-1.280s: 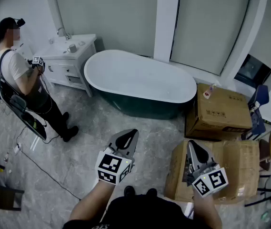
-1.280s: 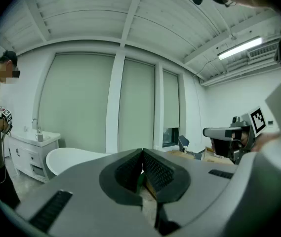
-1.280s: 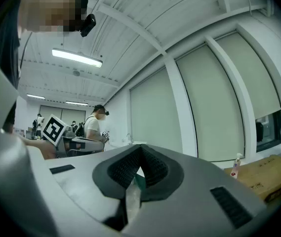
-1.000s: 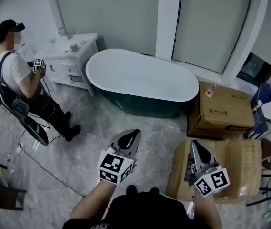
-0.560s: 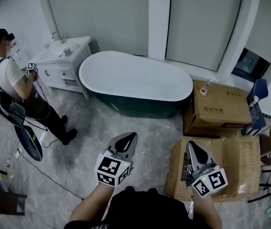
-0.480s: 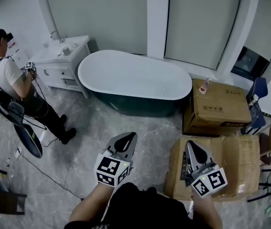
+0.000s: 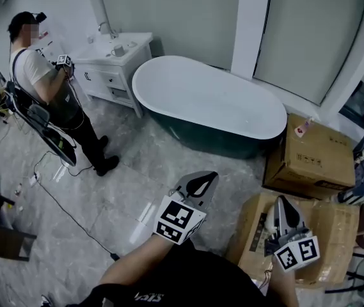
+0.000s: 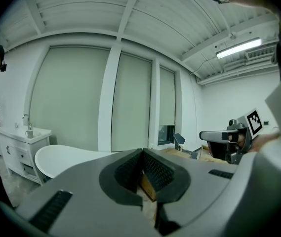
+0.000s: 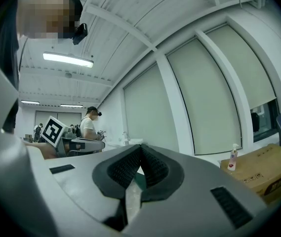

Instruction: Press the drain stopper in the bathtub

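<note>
A white oval bathtub [image 7: 210, 104] with a dark teal outer shell stands on the grey marble floor, well ahead of both grippers. Its inside looks plain white and I cannot make out a drain stopper. My left gripper [image 7: 211, 175] is held over the floor, short of the tub, jaws shut on nothing. My right gripper [image 7: 280, 199] hovers over a cardboard box, also shut and empty. In the left gripper view, the closed tips [image 8: 141, 152] point toward the tub [image 8: 56, 157], with the right gripper [image 8: 229, 141] off to the side. The right gripper view shows closed tips [image 9: 140, 148].
A person [image 7: 47, 82] stands at the left beside a white vanity [image 7: 114, 59]. Cardboard boxes [image 7: 316, 155] sit right of the tub, one carrying a spray bottle [image 7: 306, 126]. Another box [image 7: 332, 226] lies under my right gripper. A black cable [image 7: 66, 210] runs across the floor.
The head view has swung left, so tub, vanity and person sit further right in the frame. Both grippers stay shut and have shifted right and lower in view.
</note>
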